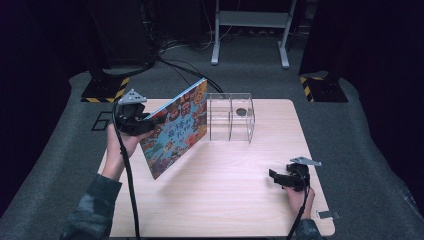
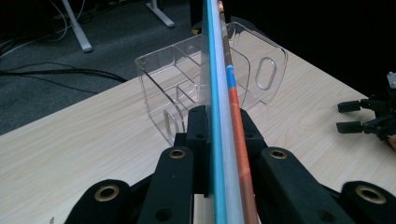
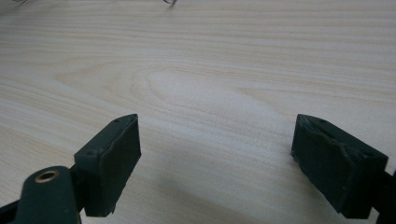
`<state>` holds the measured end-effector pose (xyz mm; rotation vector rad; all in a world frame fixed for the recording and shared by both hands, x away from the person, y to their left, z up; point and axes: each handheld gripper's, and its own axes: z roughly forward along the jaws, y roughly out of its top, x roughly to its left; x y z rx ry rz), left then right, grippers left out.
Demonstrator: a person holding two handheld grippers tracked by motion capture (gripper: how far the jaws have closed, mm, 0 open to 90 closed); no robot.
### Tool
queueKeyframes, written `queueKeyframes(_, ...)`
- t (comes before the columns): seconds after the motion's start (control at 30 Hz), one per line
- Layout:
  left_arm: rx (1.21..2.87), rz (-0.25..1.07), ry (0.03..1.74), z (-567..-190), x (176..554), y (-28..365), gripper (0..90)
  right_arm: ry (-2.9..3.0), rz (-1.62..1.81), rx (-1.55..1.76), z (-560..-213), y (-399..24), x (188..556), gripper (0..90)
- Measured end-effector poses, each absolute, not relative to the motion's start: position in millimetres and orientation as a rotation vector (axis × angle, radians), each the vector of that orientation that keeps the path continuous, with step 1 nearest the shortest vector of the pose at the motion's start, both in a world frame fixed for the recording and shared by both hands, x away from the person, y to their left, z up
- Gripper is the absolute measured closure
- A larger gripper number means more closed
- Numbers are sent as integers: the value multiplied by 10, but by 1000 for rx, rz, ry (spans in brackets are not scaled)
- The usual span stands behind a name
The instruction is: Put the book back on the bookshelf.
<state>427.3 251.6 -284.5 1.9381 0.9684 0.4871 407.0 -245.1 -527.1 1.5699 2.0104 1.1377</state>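
Observation:
A colourful picture book (image 1: pixel 177 127) hangs tilted above the left half of the wooden table (image 1: pixel 225 200). My left gripper (image 1: pixel 152 120) is shut on its left edge. In the left gripper view the book (image 2: pixel 223 93) runs edge-on between the jaws of this gripper (image 2: pixel 219 126), both pads pressed against its covers. Just beyond the book stands a clear acrylic organizer (image 1: pixel 231 117) with compartments, seen behind the book's edge (image 2: pixel 168 74). My right gripper (image 1: pixel 274 176) rests low at the table's front right, open, with bare wood (image 3: pixel 210 70) between its jaws (image 3: pixel 217 154).
The right gripper (image 2: pixel 348 116) also appears far off at the right of the left gripper view. Grey carpet surrounds the table. Cables and a white desk frame (image 1: pixel 250 30) lie behind it, with two hazard-striped stand bases (image 1: pixel 102 90) at the back corners.

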Motion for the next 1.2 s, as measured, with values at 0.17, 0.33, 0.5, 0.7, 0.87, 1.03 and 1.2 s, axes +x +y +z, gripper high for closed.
queueKeyframes(0.17,1921,494,981,-2855,4320,2490,805,2013,1131,1569,-5270,-2448,4069,150)
queueKeyframes(0.33,1904,500,998,-2859,4363,2483,804,2012,1129,1569,-5270,-2447,4069,151)
queueKeyframes(0.5,1895,508,1010,-2873,4401,2437,804,2010,1129,1559,-5275,-2445,4070,152)
queueKeyframes(0.7,1880,516,1023,-2885,4448,2395,804,2013,1124,1553,-5274,-2448,4071,152)
queueKeyframes(0.87,1845,532,1044,-2893,4485,2365,804,2009,1123,1562,-5273,-2443,4070,152)
queueKeyframes(1.03,1813,551,1060,-2905,4507,2338,803,2006,1127,1558,-5274,-2442,4070,152)
queueKeyframes(1.2,1785,568,1079,-2945,4535,2321,803,2005,1124,1556,-5274,-2440,4069,152)
